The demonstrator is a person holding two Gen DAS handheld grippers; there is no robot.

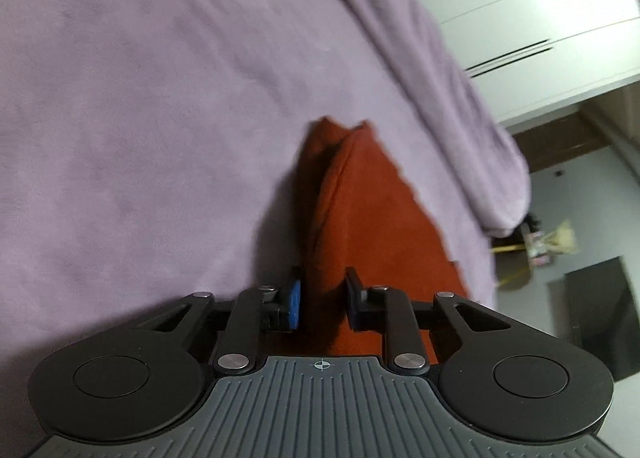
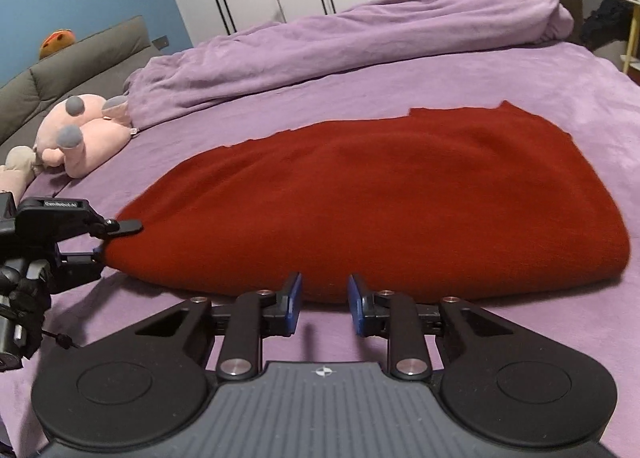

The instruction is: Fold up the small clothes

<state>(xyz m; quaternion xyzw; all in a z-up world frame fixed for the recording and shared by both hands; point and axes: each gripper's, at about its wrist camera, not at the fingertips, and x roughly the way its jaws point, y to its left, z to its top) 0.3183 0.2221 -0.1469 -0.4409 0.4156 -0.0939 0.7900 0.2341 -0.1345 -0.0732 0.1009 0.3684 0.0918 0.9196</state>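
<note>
While the red garment [image 2: 360,194] lies folded on the purple bed sheet [image 2: 520,74], its long axis runs left to right in the right wrist view, with the narrow end pointing left and the rounded fold on the near side. The left gripper [image 2: 105,240] has that left tip between its jaws, but whether the pads are actually pressing on it I can't tell. The right gripper [image 2: 324,304] sits at the near edge, jaws spread with nothing between them. A plush toy [image 2: 80,134] lies far left.
</note>
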